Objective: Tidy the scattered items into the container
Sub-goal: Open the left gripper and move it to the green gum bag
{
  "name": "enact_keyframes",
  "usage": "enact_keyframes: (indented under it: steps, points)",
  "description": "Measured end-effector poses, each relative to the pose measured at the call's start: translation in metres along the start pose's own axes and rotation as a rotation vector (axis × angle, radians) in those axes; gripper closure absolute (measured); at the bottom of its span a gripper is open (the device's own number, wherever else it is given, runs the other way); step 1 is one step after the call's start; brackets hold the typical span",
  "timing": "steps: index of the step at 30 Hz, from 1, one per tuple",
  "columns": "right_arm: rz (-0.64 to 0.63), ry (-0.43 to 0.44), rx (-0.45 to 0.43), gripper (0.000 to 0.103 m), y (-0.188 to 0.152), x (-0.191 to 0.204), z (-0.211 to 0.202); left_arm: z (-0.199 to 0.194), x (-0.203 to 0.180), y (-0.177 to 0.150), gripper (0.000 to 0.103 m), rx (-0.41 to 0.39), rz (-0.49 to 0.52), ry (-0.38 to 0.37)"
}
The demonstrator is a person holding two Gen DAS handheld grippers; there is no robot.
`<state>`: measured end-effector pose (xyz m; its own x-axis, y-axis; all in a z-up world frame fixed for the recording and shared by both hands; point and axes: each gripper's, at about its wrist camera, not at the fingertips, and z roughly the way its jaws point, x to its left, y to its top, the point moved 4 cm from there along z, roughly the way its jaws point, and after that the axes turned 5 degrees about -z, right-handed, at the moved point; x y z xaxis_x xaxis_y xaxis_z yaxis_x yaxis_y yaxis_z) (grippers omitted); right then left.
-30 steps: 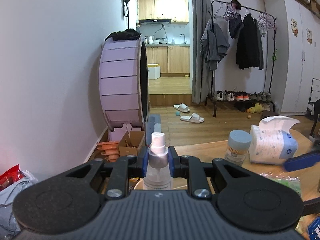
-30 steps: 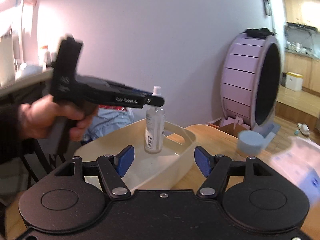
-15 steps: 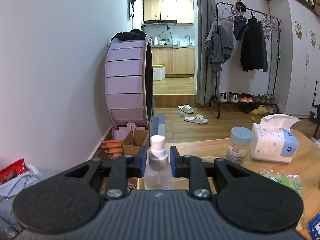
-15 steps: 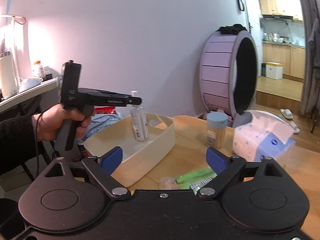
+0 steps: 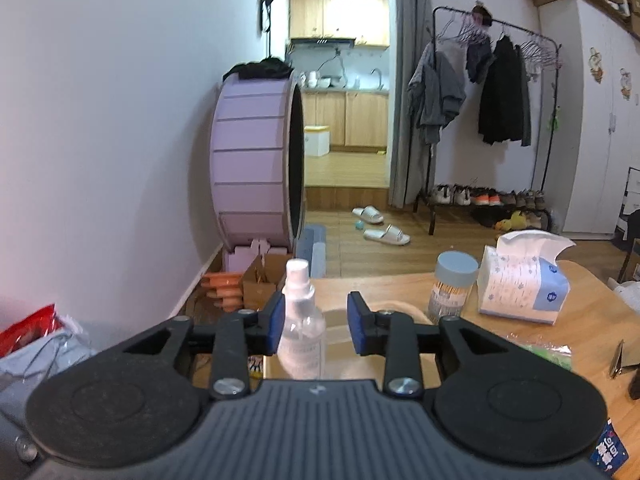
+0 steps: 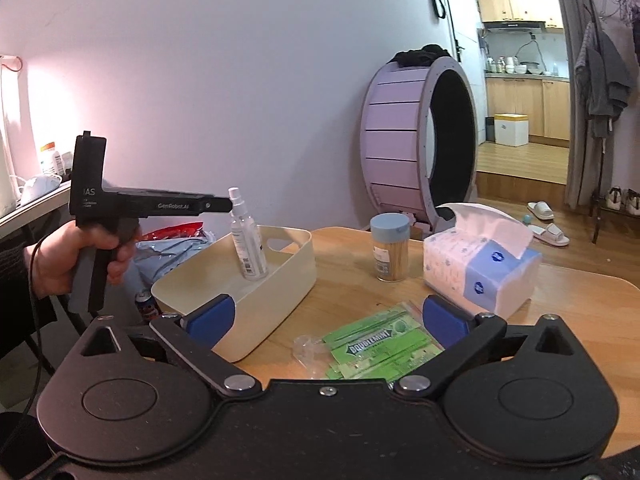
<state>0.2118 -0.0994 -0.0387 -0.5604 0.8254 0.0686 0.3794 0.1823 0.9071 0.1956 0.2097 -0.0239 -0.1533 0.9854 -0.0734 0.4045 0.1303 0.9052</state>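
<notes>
Your left gripper (image 5: 316,328) is opening around the spray bottle (image 6: 248,240), which stands upright inside the cream container (image 6: 280,280); the pads no longer press it, so the bottle rests on its own base. Your right gripper (image 6: 326,316) is spreading wide with nothing between its jaws; the green gum packets (image 6: 376,348) lie just ahead of it on the table (image 6: 560,300), probably the next item, while the blue-lidded jar (image 6: 390,248) and tissue pack (image 6: 480,264) wait farther beyond.

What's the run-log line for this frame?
left gripper: jaws opening, spray bottle between them, standing in bin | right gripper: jaws opening, empty, above gum packs
</notes>
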Motion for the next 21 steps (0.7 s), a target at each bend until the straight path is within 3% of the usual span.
enact_keyframes:
  steps: [6, 13, 21]
  points:
    - [0.006, -0.027, -0.012, 0.001, -0.004, -0.005, -0.010, -0.020, -0.016, -0.012, 0.061, 0.020, -0.013, -0.025]
    - [0.038, -0.086, -0.006, 0.000, -0.015, -0.017, -0.019, -0.047, -0.062, -0.033, 0.054, 0.042, 0.002, -0.087]
    - [0.072, -0.121, 0.062, 0.000, -0.035, -0.030, -0.027, -0.062, -0.100, -0.060, 0.047, 0.087, -0.025, -0.167]
